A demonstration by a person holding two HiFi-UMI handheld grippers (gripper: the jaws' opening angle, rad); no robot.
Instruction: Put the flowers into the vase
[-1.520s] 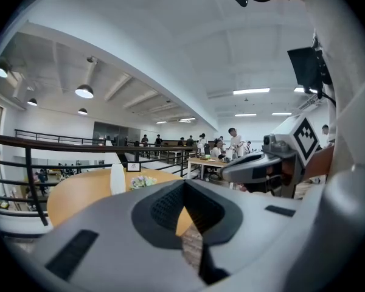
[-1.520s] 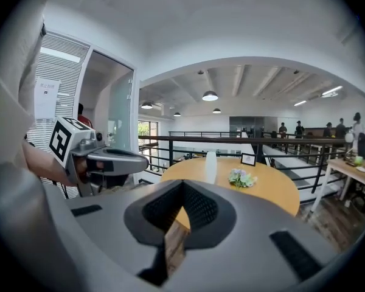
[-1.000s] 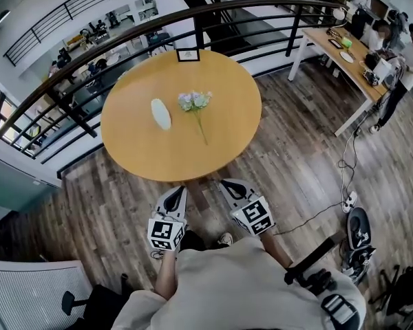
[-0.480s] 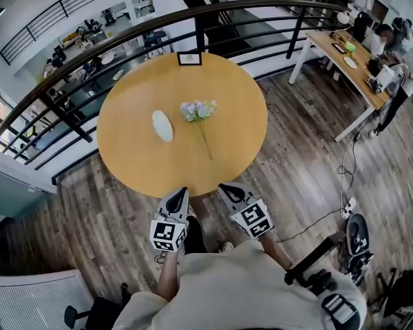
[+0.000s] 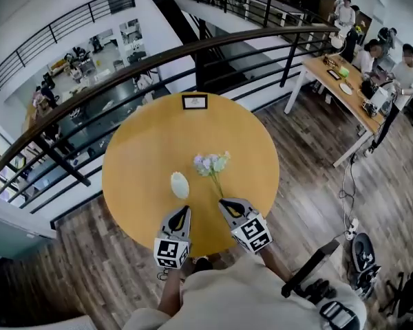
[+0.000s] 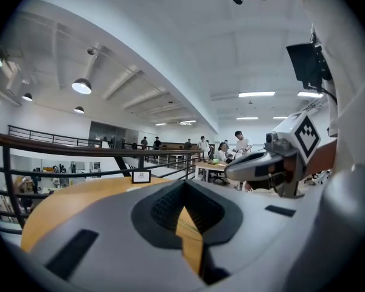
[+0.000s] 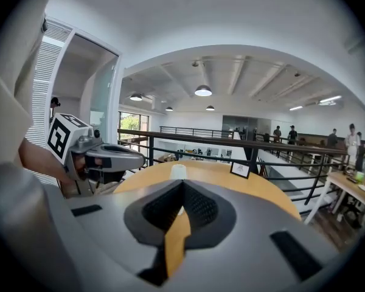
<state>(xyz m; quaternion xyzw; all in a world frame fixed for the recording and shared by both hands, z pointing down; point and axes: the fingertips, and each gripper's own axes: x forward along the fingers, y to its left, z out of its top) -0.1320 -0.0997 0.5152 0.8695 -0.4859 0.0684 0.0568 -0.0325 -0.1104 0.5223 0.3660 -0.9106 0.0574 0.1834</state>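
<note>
A small bunch of pale flowers (image 5: pixel 213 163) lies on the round wooden table (image 5: pixel 138 163), its stem pointing toward me. To its left a white vase (image 5: pixel 179 184) lies on its side; in the right gripper view the vase (image 7: pixel 178 171) shows just beyond the jaws. My left gripper (image 5: pixel 184 210) is over the table's near edge, just short of the vase, shut and empty. My right gripper (image 5: pixel 222 202) hovers at the stem's near end, also shut with nothing in it. In the left gripper view, the left gripper (image 6: pixel 184 186) has its tips together, and the right gripper (image 6: pixel 255 166) shows beside it.
A small framed sign (image 5: pixel 195 102) stands at the table's far edge. A black railing (image 5: pixel 158 60) curves behind the table over a drop. A white desk (image 5: pixel 344 88) with people stands at the right. Cables and gear (image 5: pixel 354 236) lie on the floor at the right.
The person has stepped up to the table. Both grippers moved forward from over the floor to above the table's near edge, close to the vase and the flower stem. Both stayed shut.
</note>
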